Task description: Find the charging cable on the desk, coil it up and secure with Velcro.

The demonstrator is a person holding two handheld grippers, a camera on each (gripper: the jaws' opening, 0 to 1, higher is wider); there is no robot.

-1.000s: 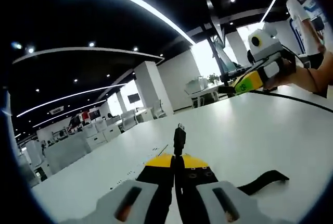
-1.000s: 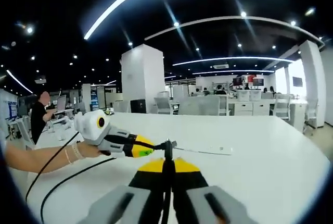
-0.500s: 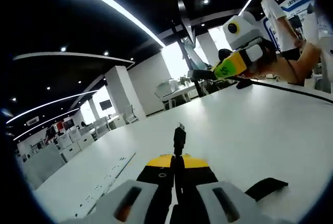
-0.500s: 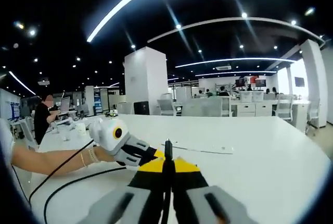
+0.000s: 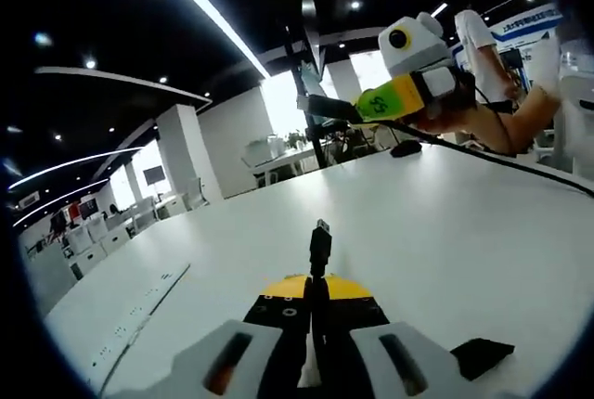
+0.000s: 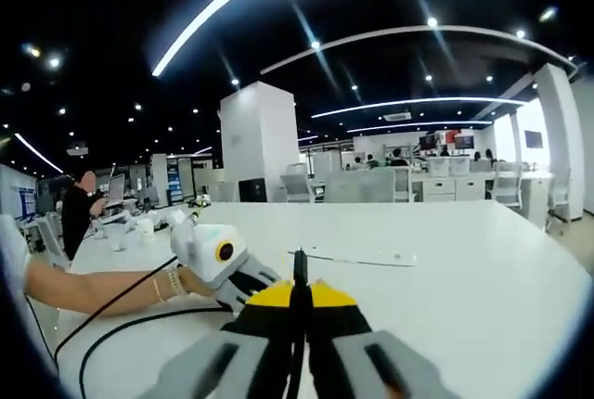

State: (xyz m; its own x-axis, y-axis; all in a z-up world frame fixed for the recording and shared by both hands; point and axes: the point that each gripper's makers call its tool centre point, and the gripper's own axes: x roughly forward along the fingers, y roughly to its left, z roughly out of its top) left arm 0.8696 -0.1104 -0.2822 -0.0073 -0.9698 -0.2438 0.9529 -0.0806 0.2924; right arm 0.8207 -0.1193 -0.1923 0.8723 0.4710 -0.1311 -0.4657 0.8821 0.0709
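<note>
while the left gripper [image 5: 316, 311] jaws pinch the charging cable [image 5: 320, 243] plug end and the right gripper [image 6: 299, 311] jaws clamp its other end, the 2 grippers have drawn closer over the last second, starting a coil; the velcro strap [image 5: 483, 355] is cut off over the desk [image 5: 445, 232]

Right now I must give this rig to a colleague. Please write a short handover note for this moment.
Left gripper: shut on the cable's plug end, above the white desk.
Right gripper: shut on the charging cable, which trails loose over the desk.
Velcro strap: black, low beside the left gripper.
Done: cable found, gripped by both grippers.
Left: coil it, fasten the strap.
</note>
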